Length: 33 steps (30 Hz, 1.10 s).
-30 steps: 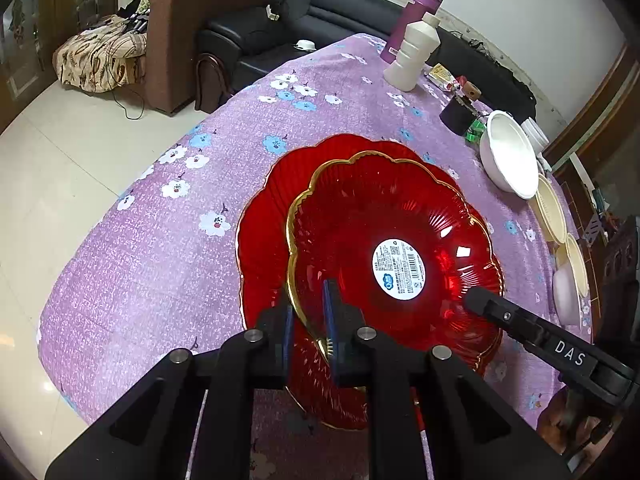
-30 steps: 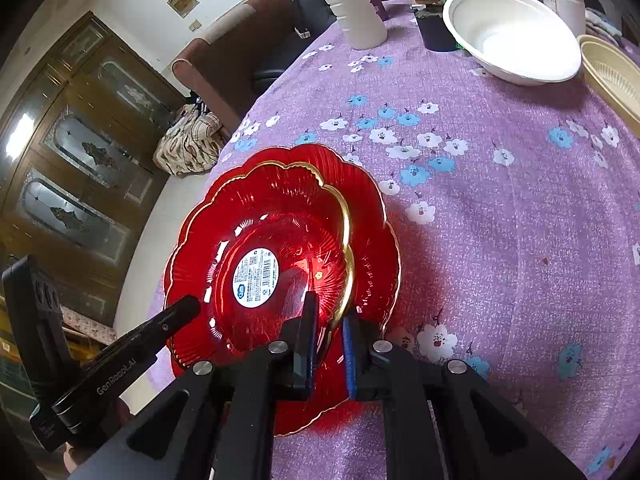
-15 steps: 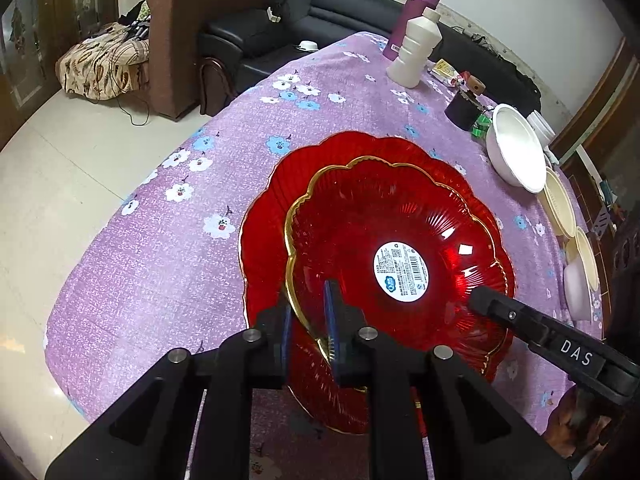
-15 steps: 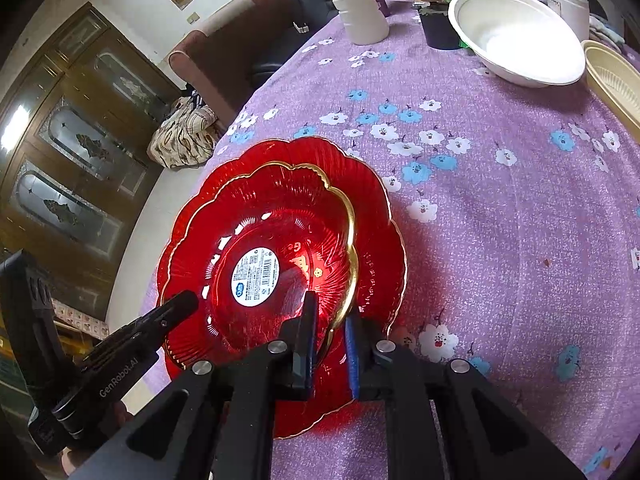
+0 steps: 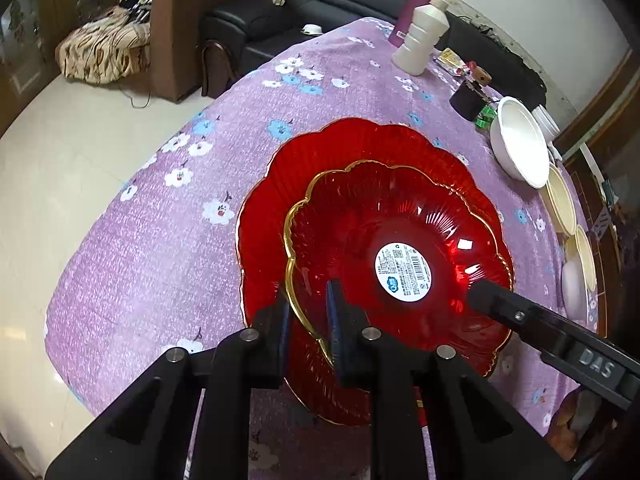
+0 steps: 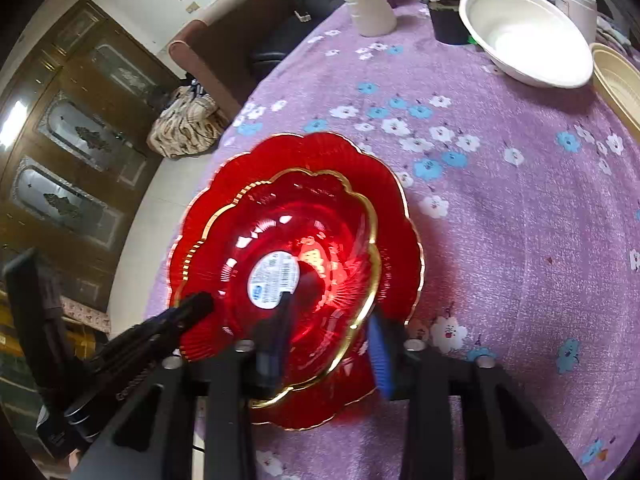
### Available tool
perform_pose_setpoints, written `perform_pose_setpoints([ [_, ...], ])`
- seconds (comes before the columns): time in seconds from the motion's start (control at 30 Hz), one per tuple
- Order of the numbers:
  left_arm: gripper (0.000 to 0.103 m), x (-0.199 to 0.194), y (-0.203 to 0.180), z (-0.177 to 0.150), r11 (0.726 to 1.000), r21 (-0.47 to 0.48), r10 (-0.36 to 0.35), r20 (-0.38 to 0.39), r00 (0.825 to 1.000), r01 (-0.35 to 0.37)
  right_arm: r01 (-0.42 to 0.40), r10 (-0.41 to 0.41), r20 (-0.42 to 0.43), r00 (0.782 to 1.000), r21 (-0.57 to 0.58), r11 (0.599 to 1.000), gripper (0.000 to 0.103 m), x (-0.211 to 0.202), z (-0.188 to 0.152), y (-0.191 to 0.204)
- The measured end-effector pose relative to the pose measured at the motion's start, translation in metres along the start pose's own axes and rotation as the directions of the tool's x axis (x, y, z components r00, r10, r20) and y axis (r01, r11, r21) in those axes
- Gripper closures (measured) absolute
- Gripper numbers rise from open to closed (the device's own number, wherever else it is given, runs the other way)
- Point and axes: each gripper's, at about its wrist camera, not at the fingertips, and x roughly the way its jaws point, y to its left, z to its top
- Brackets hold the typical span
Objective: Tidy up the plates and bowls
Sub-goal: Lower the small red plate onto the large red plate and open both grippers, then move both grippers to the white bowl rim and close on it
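Observation:
A small gold-rimmed red plate (image 5: pixel 400 216) with a white sticker lies inside a larger red plate (image 5: pixel 360 140) on the purple flowered tablecloth (image 5: pixel 160 240). My left gripper (image 5: pixel 308 312) straddles the small plate's near rim. Its jaws are just starting to open, with the pads still close against the rim. In the right wrist view my right gripper (image 6: pixel 330 312) is opening. The gold rim of the small plate (image 6: pixel 280 216) runs between its spread pads, which stand apart from it. The large plate (image 6: pixel 320 152) shows around it.
A white bowl (image 5: pixel 520 144) and cream bowls (image 5: pixel 560 200) line the table's right side. A white bottle (image 5: pixel 420 36), a purple flask (image 5: pixel 416 4) and a dark cup (image 5: pixel 466 100) stand at the far end. The table edge drops to the floor on the left.
My right gripper's jaws have spread wide off the small plate's rim. The left jaws have widened only slightly. The small plate has settled into the larger one.

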Motion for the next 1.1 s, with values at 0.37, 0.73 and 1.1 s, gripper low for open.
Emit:
perform_pose_setpoints([
  [0.37,0.046,-0.012,-0.003,0.000,0.997,-0.039,-0.069,-0.045,0.997,0.067,-0.017,0.015,0.057,0.998,0.030,0.999,0.034,-0.029,0.001,-0.010],
  [0.73,0.029,-0.047,0.002,0.005,0.989,-0.128,-0.060,0.092,0.994,0.071,-0.109,0.088,0.164,0.983,0.126,0.986,0.032,-0.065,-0.007,-0.056],
  [1.1,0.024,-0.045,-0.090,0.007,0.975,0.129,-0.194,0.092,0.977,0.181,-0.151,0.092,0.202,0.975,0.304,0.941,0.030,-0.081,-0.030,-0.132],
])
